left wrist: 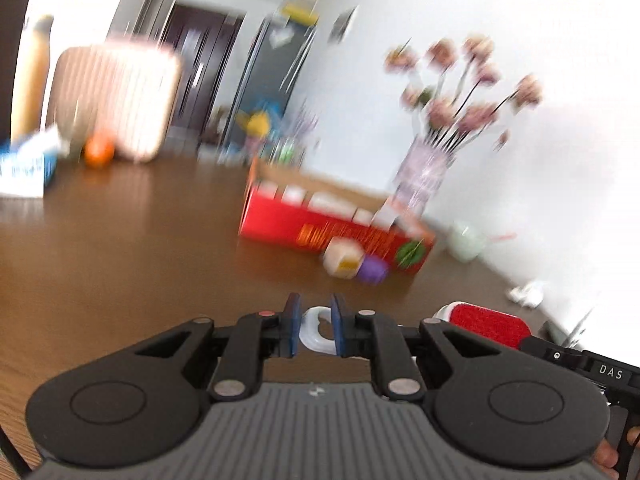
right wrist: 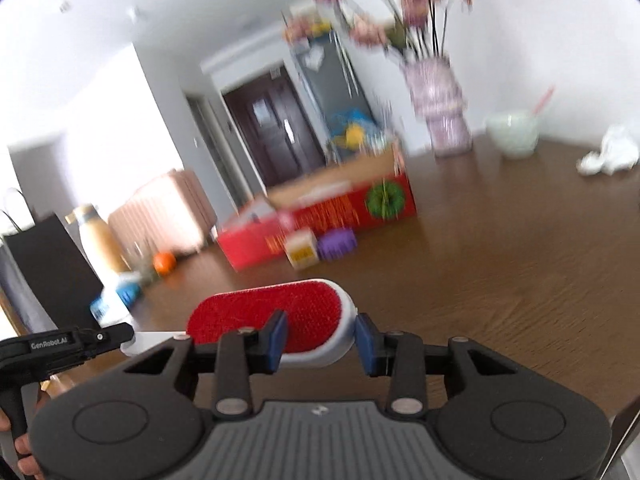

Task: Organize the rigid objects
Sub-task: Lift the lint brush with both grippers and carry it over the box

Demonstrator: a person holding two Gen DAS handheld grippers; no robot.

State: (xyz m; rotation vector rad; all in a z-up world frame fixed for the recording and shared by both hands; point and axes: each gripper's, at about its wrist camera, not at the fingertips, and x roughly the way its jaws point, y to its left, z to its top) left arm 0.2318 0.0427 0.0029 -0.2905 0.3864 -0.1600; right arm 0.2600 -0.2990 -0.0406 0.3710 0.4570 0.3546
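Above table | left tool point(left wrist: 316, 330) clamps white ring point(left wrist: 314, 336) (blurred) | right tool point(right wrist: 322, 340) grips lint brush point(right wrist: 272, 320)

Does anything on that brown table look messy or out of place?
Yes. A crumpled white wad lies loose near the wall. A small jar and a purple piece sit outside the red box, beside its front wall rather than in it.

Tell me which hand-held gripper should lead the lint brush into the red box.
Right, probably. The right hand-held gripper clamps the red lint brush at its head, nearest the red box. The left hand-held gripper only pinches the white handle.
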